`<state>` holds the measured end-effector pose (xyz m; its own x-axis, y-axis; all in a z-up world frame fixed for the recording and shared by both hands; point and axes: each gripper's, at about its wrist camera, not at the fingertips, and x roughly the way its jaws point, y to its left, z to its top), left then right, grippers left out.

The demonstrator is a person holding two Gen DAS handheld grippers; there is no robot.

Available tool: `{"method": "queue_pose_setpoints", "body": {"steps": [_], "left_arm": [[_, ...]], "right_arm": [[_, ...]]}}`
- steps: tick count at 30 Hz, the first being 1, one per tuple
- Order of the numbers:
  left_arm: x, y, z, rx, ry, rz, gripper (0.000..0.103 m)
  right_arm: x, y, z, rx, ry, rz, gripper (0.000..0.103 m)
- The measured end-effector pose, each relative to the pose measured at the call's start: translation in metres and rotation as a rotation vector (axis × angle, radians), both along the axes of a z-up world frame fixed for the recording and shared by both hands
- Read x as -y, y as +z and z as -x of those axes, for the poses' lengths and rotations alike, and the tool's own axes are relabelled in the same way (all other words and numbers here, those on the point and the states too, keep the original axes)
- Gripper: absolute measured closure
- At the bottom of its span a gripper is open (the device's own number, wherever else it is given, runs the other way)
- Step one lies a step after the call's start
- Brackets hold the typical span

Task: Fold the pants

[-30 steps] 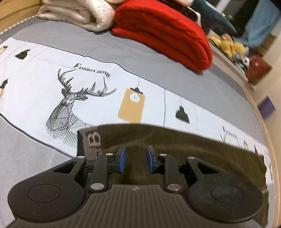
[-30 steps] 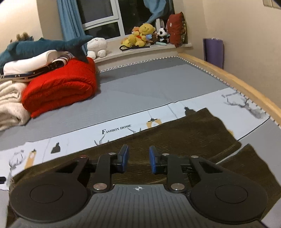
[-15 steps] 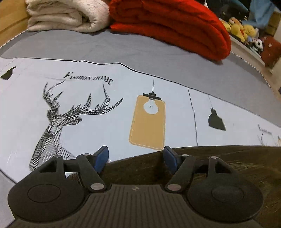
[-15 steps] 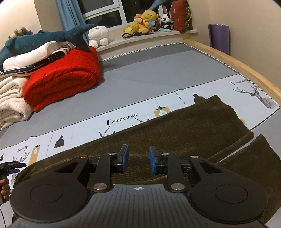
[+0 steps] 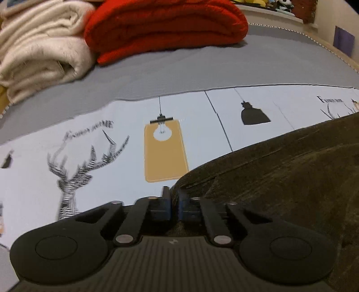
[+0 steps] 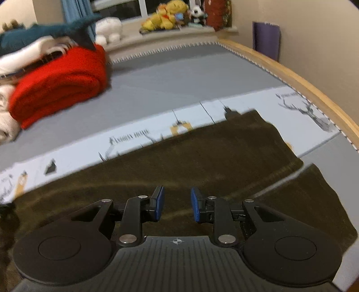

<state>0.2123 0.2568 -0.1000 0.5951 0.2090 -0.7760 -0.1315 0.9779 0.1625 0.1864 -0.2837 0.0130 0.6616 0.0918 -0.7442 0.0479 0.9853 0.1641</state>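
Note:
Dark olive-brown corduroy pants (image 6: pixel 202 152) lie spread across the printed bedsheet (image 6: pixel 134 134), the two legs running to the right. In the left wrist view the pants (image 5: pixel 280 170) fill the lower right, and my left gripper (image 5: pixel 174 197) is shut on their upper left edge, which is raised a little off the sheet. My right gripper (image 6: pixel 176 202) is open, its blue pads (image 6: pixel 159 202) just above the middle of the pants, holding nothing.
A folded red blanket (image 5: pixel 161 24) and a cream blanket (image 5: pixel 40 47) lie at the back of the bed. A blue shark plush (image 6: pixel 51 31) tops the pile. Soft toys (image 6: pixel 170 11) line the windowsill. The wooden bed edge (image 6: pixel 303 83) curves along the right.
My left gripper opened wide, moved down to the pants' edge and closed on it. The right gripper stayed open and dropped slightly toward the pants.

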Motion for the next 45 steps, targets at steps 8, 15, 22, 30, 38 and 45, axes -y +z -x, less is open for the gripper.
{"method": "queue_pose_setpoints", "body": {"steps": [8, 15, 22, 30, 38, 45], "left_arm": [[0.034, 0.075, 0.068, -0.023, 0.031, 0.076, 0.100], [0.076, 0.091, 0.183, -0.148, -0.077, 0.197, 0.100], [0.020, 0.072, 0.218, -0.162, 0.198, 0.560, 0.065], [-0.001, 0.030, 0.209, -0.298, 0.347, 0.664, 0.045], [0.004, 0.017, 0.180, -0.303, 0.399, 0.648, 0.038], [0.001, 0.001, 0.160, -0.342, 0.489, 0.629, 0.036]], "right_arm": [[0.003, -0.030, 0.008, -0.203, -0.062, 0.011, 0.075], [-0.006, -0.025, 0.022, -0.198, -0.019, 0.006, 0.075], [0.004, -0.024, 0.029, -0.210, -0.018, -0.003, 0.075], [0.016, -0.018, 0.032, -0.175, -0.087, -0.121, 0.074], [0.021, -0.008, 0.024, -0.077, -0.151, -0.274, 0.074], [0.010, -0.019, -0.004, -0.074, -0.162, -0.329, 0.074]]}}
